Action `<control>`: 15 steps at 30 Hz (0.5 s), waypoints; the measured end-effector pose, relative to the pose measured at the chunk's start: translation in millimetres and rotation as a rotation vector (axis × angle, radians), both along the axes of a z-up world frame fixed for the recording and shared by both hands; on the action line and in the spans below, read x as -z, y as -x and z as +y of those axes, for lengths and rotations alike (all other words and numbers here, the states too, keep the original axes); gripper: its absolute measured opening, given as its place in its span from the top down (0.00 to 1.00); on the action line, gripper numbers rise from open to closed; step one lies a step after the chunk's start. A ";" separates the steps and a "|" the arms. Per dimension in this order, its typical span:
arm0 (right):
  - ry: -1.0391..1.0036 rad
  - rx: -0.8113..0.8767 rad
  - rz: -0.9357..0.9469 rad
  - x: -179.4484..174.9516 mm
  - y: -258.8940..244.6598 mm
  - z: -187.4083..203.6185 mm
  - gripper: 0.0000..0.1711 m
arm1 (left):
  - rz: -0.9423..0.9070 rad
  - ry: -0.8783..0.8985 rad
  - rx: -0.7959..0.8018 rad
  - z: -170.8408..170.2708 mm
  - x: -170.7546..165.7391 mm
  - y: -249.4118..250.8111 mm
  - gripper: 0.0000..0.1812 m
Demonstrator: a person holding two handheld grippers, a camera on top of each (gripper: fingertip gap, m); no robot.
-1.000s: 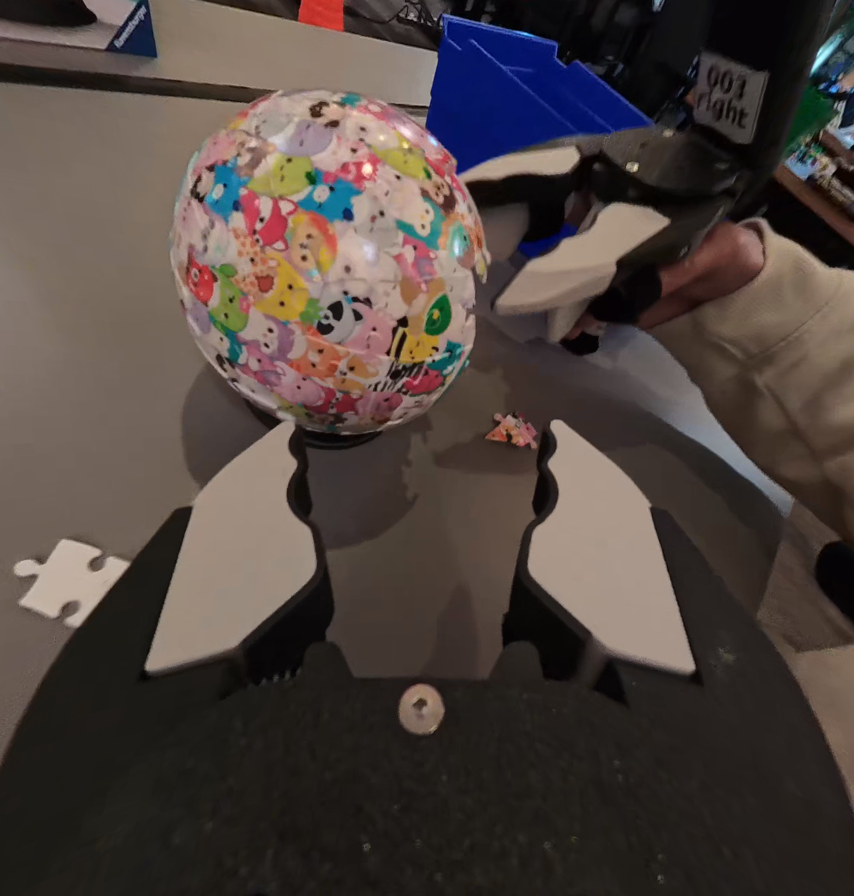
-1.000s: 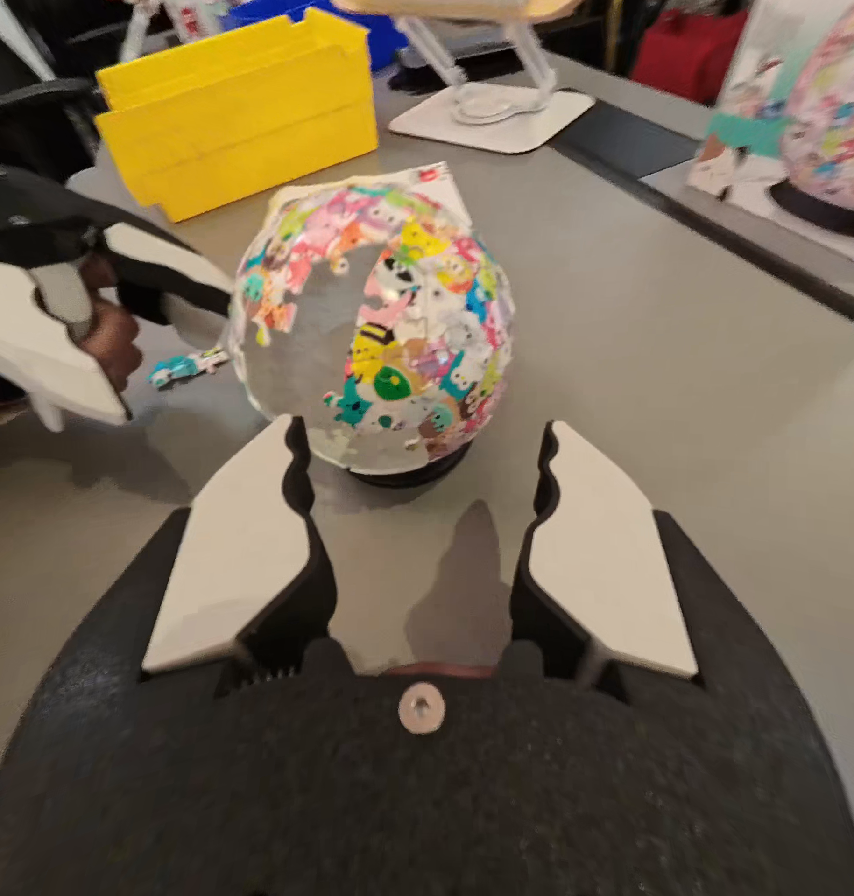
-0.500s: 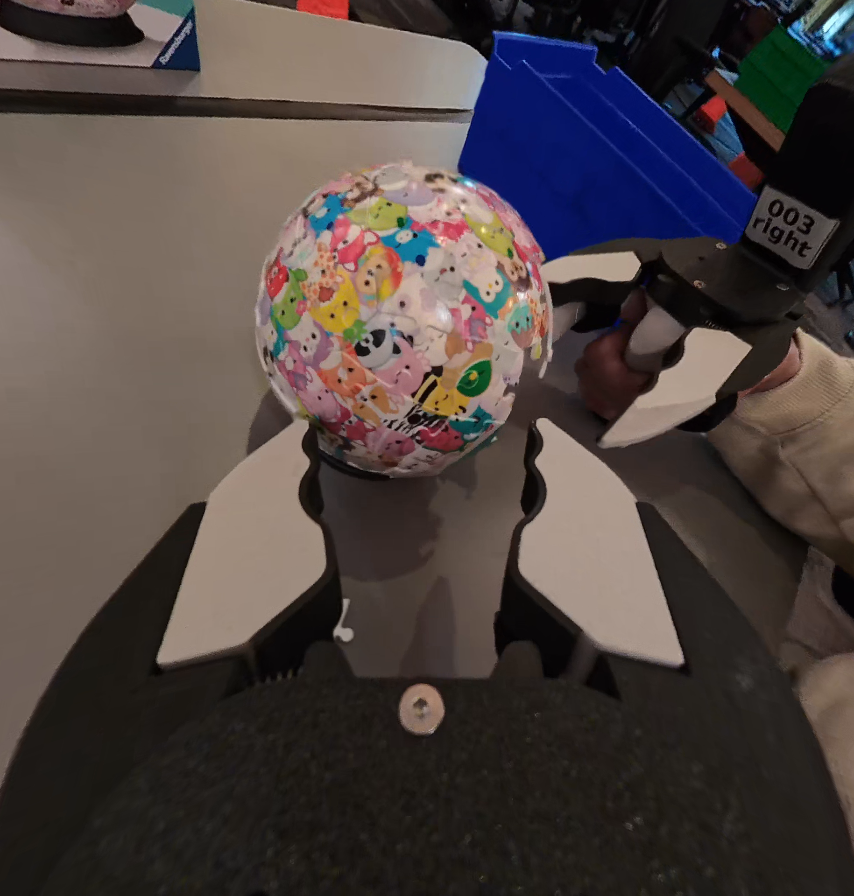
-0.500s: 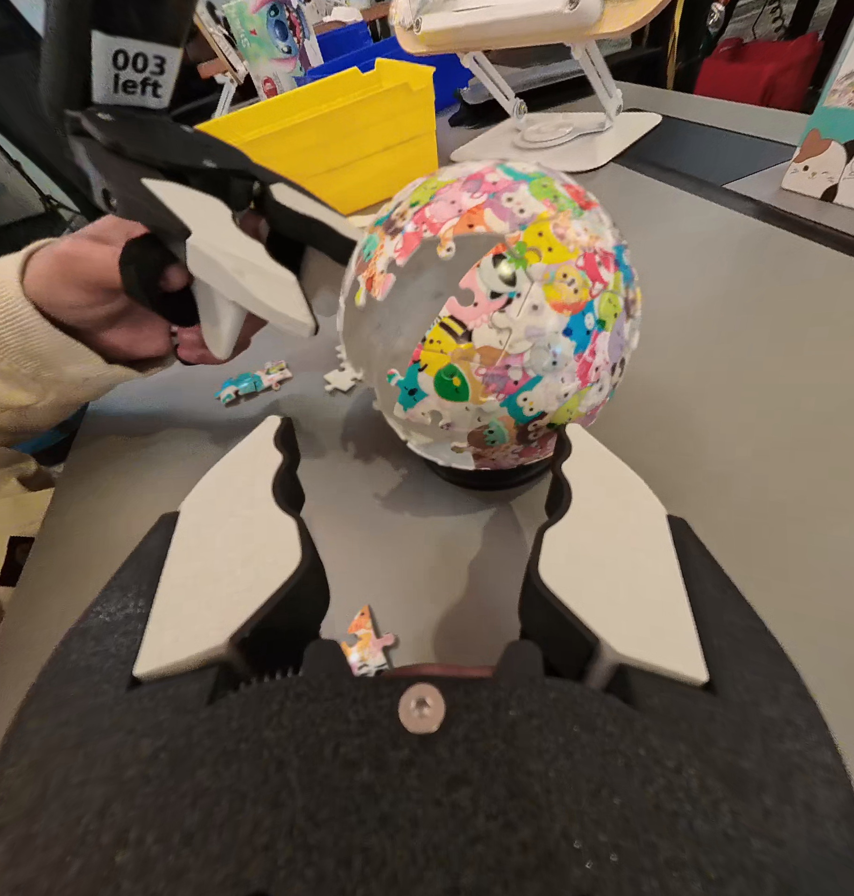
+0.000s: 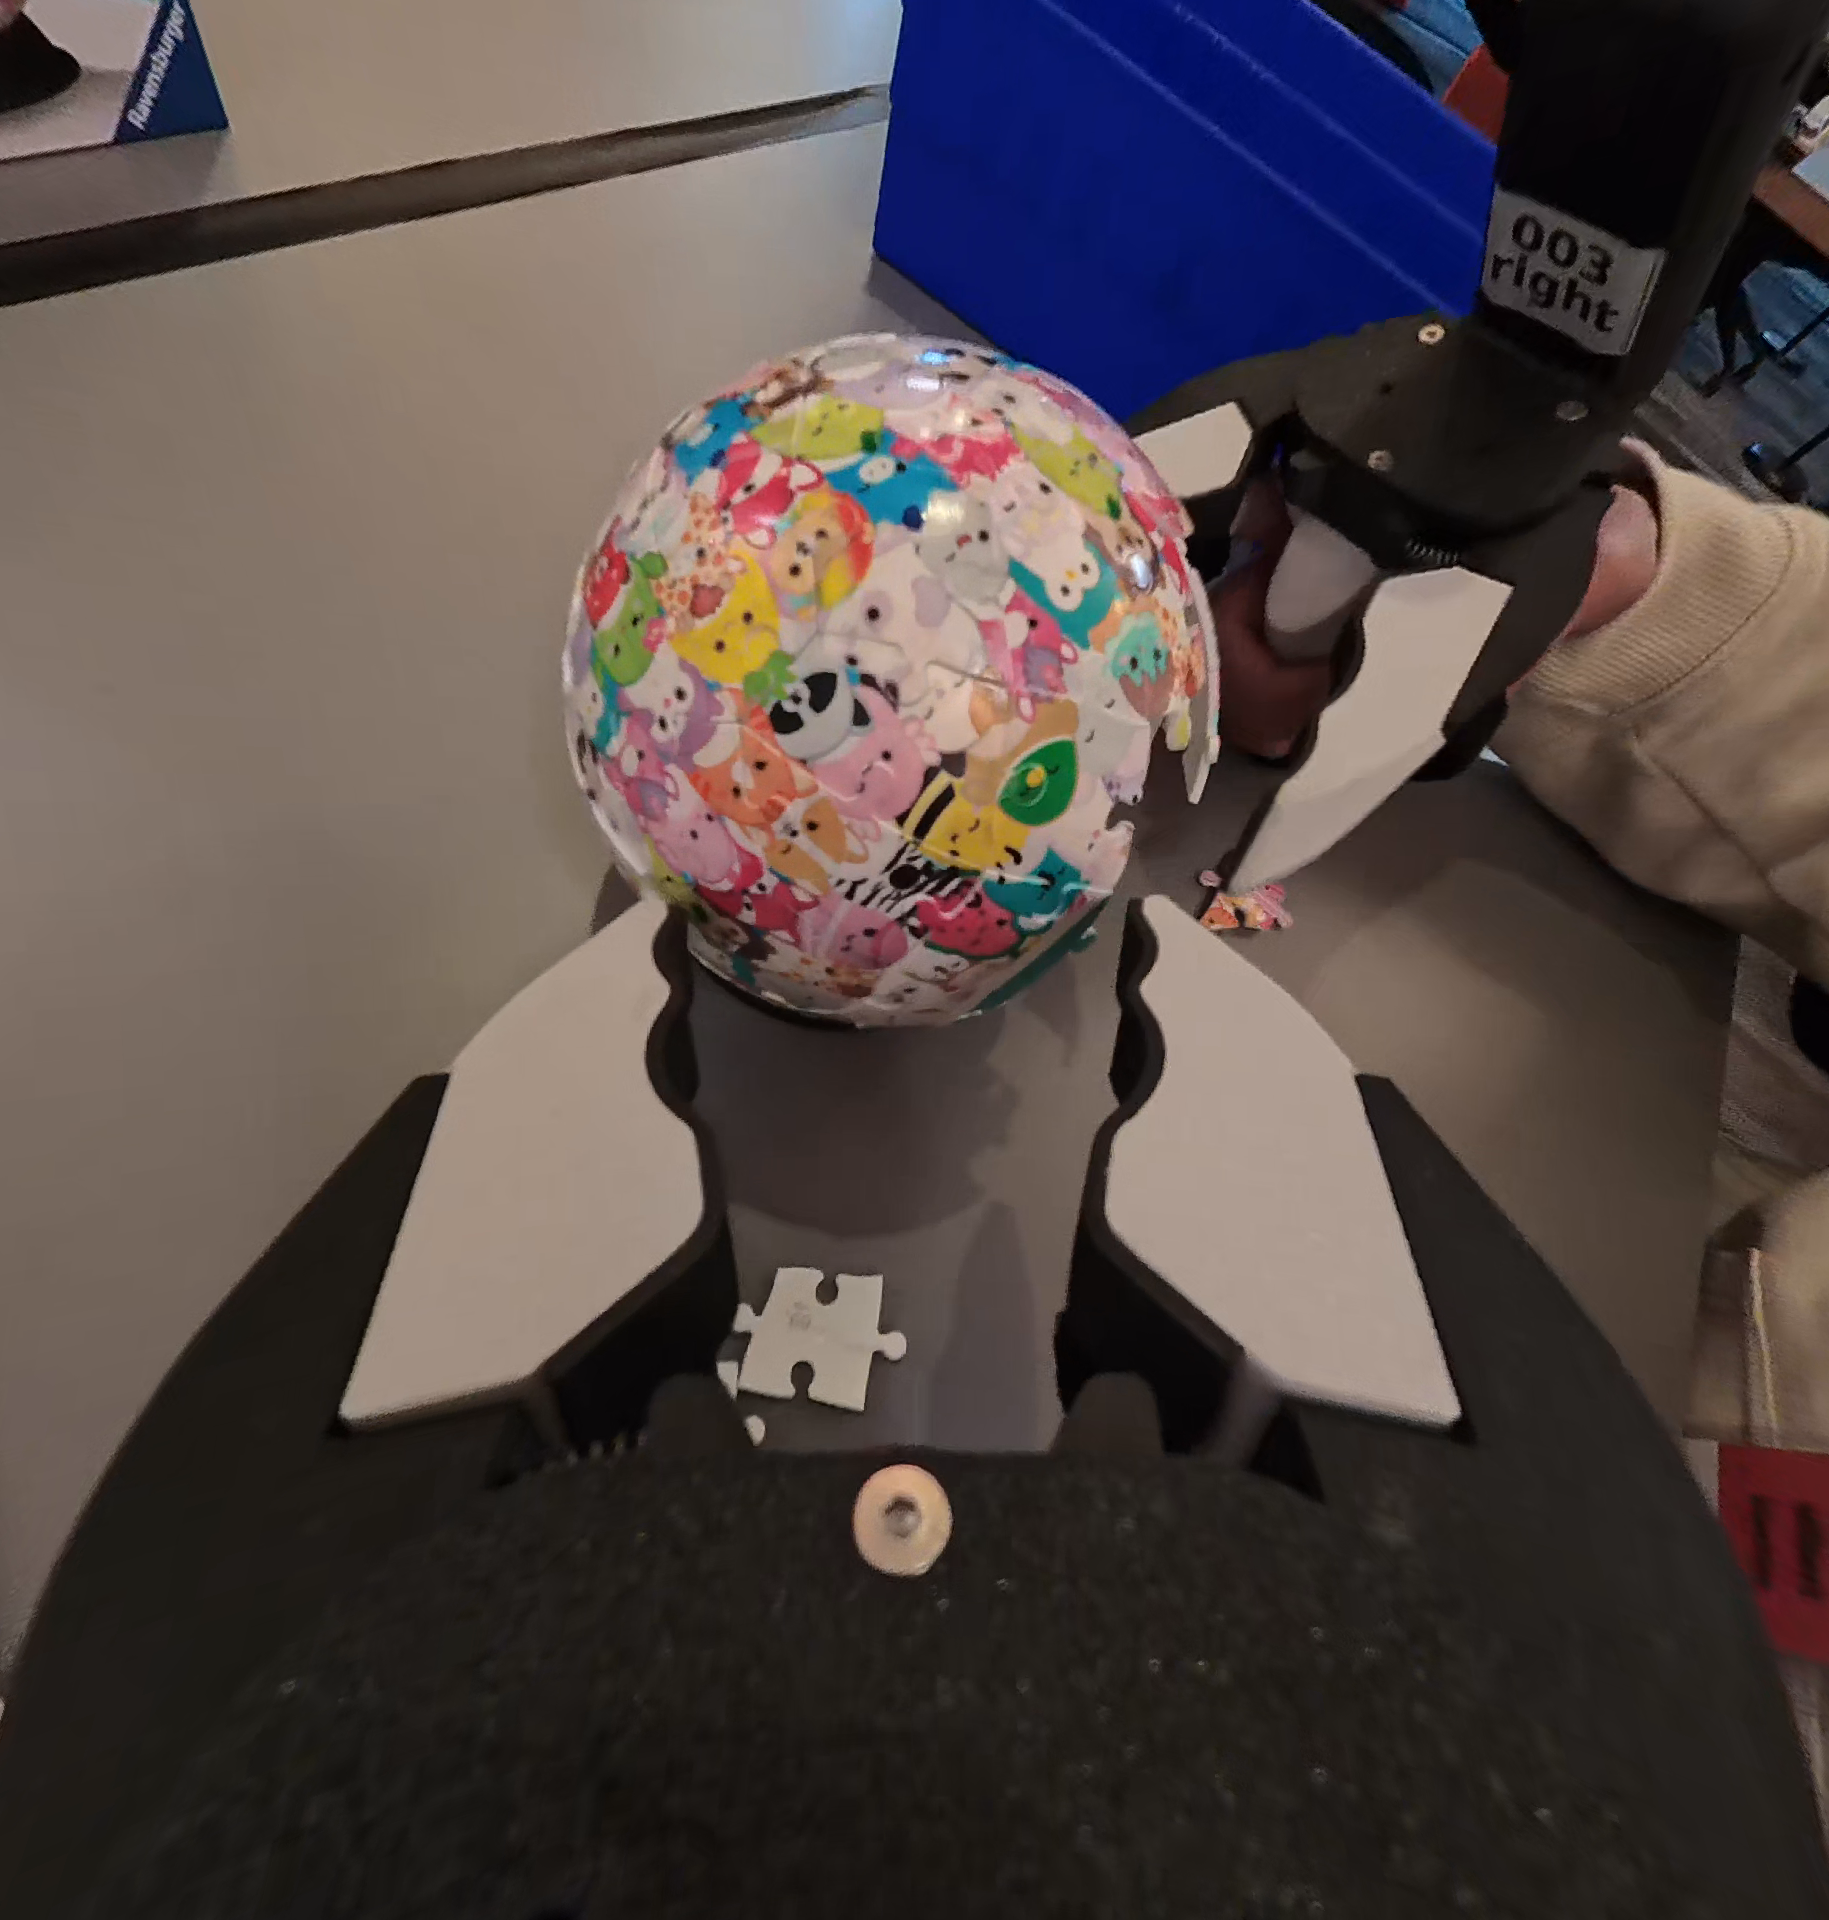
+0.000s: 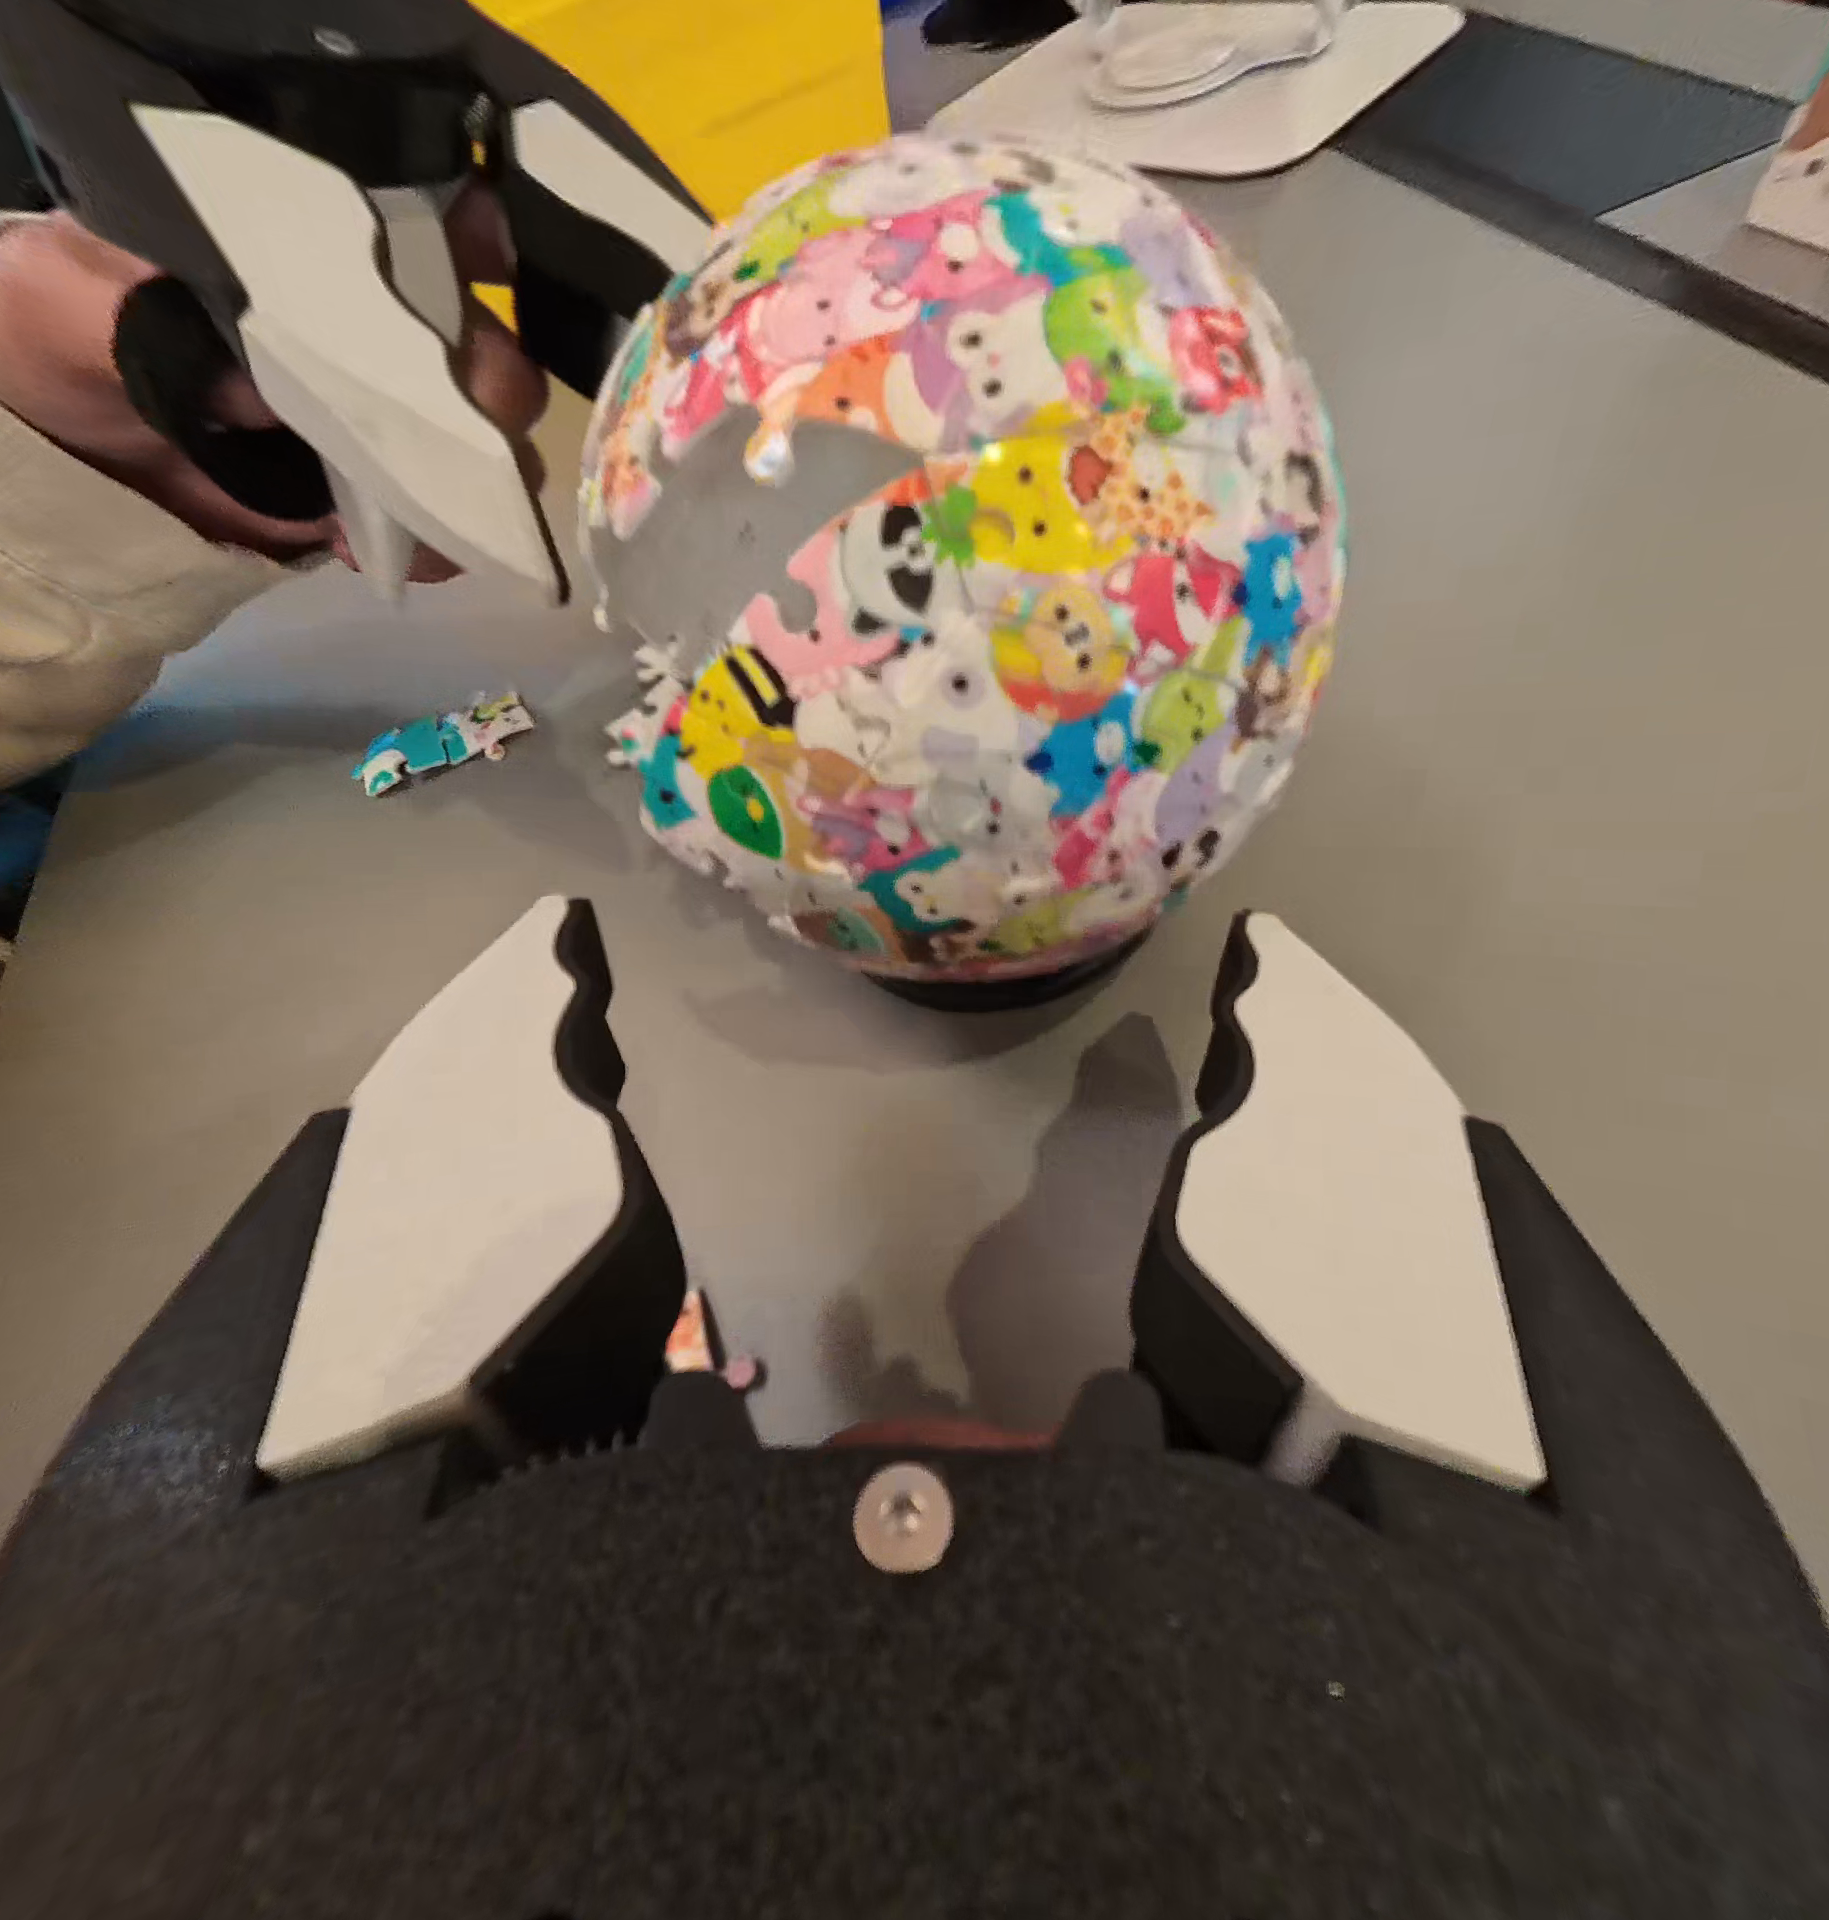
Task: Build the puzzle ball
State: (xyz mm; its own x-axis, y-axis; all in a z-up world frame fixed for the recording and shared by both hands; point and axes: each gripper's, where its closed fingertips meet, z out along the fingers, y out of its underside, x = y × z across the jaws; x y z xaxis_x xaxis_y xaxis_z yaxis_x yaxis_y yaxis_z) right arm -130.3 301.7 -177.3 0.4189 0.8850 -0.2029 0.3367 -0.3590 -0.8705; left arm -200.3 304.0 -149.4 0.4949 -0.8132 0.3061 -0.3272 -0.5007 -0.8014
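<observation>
The puzzle ball (image 5: 889,675) is covered in bright cartoon animals and stands on a black stand (image 6: 1003,982) on the grey table. A ragged hole (image 6: 723,540) in the ball's side shows its grey inside. My left gripper (image 5: 905,925) is open and empty just in front of the ball's base. A white face-down puzzle piece (image 5: 811,1340) lies on the table between its fingers. My right gripper (image 6: 905,920) is open and empty, close in front of the ball. It also shows in the left wrist view (image 5: 1232,686), beside the ball.
A loose teal piece (image 6: 442,740) lies left of the ball and a small coloured piece (image 5: 1242,909) on the other side. A blue bin (image 5: 1149,187), a yellow bin (image 6: 702,104), a white stand base (image 6: 1201,94) and a puzzle box (image 5: 162,83) stand behind. The right gripper is farther from the white stand base (image 6: 1201,94), some 45 cm, than the left, some 40 cm.
Both grippers have moved in closer to the ball and stay open. The white piece now lies between the left fingers. The hole now shows higher on the ball in the right view.
</observation>
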 end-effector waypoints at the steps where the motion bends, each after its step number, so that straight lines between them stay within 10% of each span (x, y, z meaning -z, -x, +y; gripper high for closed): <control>1: 0.008 -0.017 0.003 -1.3 3.7 -1.6 0.36 | 0.000 -0.001 0.002 1.7 0.7 -0.9 0.57; 15: -0.014 0.040 0.026 -6.5 17.1 -50.6 0.38 | 0.012 -0.017 0.164 27.7 -5.2 5.4 0.64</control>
